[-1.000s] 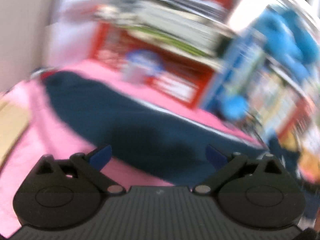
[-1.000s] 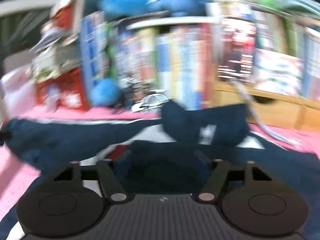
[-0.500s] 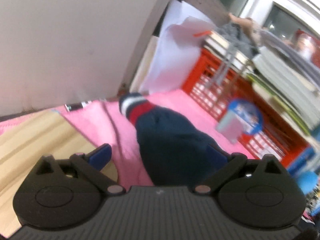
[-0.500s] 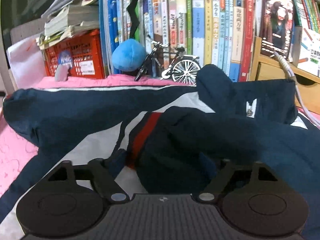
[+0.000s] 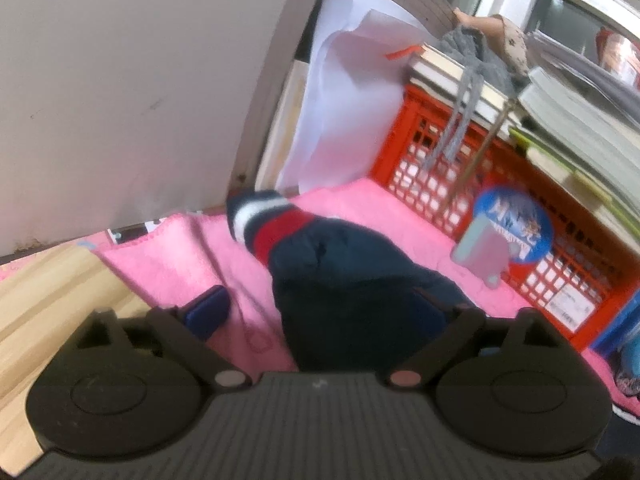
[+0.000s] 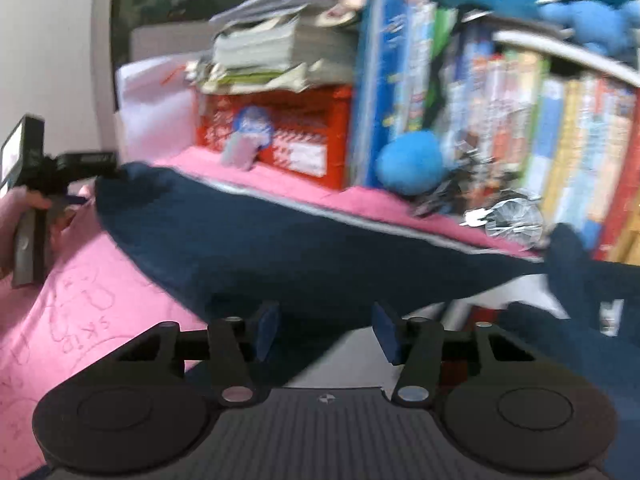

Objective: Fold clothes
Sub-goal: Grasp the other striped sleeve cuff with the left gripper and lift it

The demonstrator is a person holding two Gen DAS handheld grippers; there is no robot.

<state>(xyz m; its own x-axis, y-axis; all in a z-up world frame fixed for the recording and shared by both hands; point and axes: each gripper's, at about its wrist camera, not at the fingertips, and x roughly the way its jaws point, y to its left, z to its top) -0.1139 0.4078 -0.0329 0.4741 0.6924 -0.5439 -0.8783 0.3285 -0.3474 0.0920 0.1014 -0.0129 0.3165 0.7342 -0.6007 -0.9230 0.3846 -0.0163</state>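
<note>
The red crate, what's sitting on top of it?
Stacked books and paper piles lie on the red crate, with a grey knit item draped over them. What is inside the crate cannot be seen.

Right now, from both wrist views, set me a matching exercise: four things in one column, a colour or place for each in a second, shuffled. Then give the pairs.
Things:
1. sleeve cuff
2. crate
3. cloth
4. ball

Descriptions:
A. pink, spread under the jacket
B. blue, in front of the upright books
C. red, with books stacked on top
D. navy, white and red stripes, lying on pink

Pairs: 1-D, 2-C, 3-A, 4-B
</note>
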